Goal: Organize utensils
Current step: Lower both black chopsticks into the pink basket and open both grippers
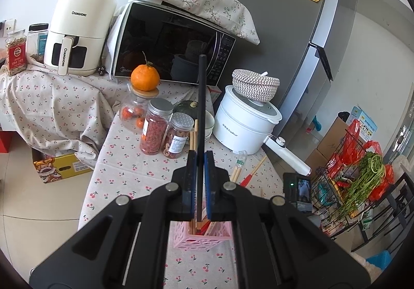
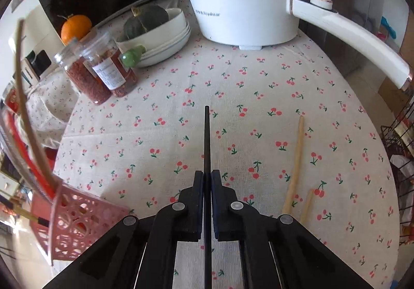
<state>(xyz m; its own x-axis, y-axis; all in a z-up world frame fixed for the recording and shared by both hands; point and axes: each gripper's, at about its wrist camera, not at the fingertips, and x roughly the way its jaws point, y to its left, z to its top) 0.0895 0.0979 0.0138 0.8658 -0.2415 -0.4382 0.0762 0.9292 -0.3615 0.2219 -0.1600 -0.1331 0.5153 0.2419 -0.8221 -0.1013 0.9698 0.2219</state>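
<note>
The left claw (image 1: 198,159) is clamped on a black chopstick (image 1: 200,118), which runs up past the fingertips and down into the pink holder (image 1: 181,239) right beneath the claw. That holder already has wooden and red-ended sticks in it. The right claw (image 2: 206,175) is pinched shut on a second black chopstick (image 2: 206,139), its tip pointing out over the cherry-print counter (image 2: 155,133). Two wooden chopsticks (image 2: 295,167) lie loose on the cloth just right of that claw; the holder (image 2: 75,219) sits at the counter's near left edge.

Toward the back edge stand two jars (image 2: 101,71) of red dried stuff, stacked bowls (image 2: 165,40) with a green squash (image 2: 146,21) in the top one, and a white pot (image 2: 243,4) (its handle sticks out past the right edge). The middle of the counter is bare cloth.
</note>
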